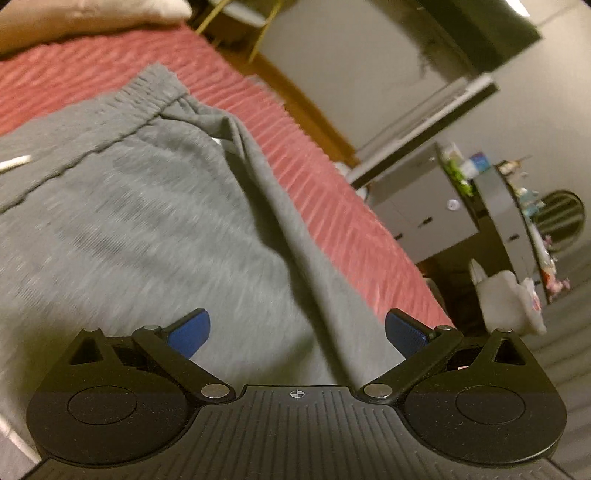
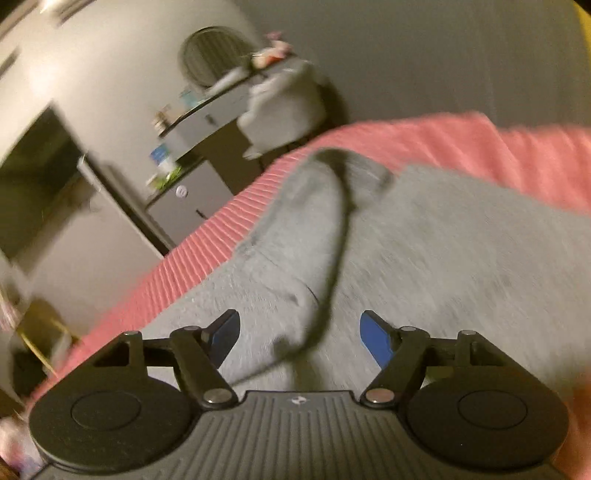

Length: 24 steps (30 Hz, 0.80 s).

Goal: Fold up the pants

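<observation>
Both your grippers sit right over the cloth – left gripper [image 1: 297,332] has its jaws wide apart with nothing clamped, a raised ridge of fabric running up between them; right gripper [image 2: 300,338] jaws also stand open, a dark fold edge lying between the pads but not pinched. Pants [image 1: 140,206] lie spread on the bed's red ribbed bedspread [image 1: 325,184], waistband [image 1: 147,99] at the far end by the pillow [image 1: 85,18] – flat so you can likely pick an edge next. Beyond the bed: grey cabinet [image 2: 192,206] and cluttered shelf, all blurred.
</observation>
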### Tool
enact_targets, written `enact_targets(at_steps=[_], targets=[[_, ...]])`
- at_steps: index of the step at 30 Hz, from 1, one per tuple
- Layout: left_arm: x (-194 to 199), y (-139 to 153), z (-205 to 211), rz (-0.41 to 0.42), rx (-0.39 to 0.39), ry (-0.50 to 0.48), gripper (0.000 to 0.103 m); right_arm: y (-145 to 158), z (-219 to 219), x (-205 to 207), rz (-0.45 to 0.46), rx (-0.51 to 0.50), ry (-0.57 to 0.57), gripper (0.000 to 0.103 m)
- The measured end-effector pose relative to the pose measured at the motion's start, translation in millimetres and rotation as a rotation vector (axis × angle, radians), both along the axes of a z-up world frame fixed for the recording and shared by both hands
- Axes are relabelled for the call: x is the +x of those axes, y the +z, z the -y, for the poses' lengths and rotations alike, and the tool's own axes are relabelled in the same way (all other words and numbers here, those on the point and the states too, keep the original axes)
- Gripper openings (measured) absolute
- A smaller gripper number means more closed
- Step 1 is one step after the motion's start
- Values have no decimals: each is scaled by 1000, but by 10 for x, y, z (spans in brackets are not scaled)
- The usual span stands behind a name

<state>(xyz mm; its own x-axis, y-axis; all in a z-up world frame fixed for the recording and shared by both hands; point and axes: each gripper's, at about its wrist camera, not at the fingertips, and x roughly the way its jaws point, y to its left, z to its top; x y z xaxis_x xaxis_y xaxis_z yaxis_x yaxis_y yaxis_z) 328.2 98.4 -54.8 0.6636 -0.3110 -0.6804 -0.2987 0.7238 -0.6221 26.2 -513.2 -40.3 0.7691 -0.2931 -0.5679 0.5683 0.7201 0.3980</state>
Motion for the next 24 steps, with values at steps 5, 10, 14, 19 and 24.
enact_targets(at_steps=[5,10,14,19,24], targets=[[568,-117,15,-78,101,-32,76,-25,-46,440,-99,-82,41,72],[881,-182,25,-92,137,-43,76,-4,-279,705,-205,-276,136,70],[984,-181,64,-98,173,-86,52,-22,-337,887,-304,-423,134,14],[561,115,-159,10,-15,-59,8,298,-8,612,-140,-198,46,8],[-562,928,-401,347,-17,-103,8,798,272,-397,226,88,-94,8]])
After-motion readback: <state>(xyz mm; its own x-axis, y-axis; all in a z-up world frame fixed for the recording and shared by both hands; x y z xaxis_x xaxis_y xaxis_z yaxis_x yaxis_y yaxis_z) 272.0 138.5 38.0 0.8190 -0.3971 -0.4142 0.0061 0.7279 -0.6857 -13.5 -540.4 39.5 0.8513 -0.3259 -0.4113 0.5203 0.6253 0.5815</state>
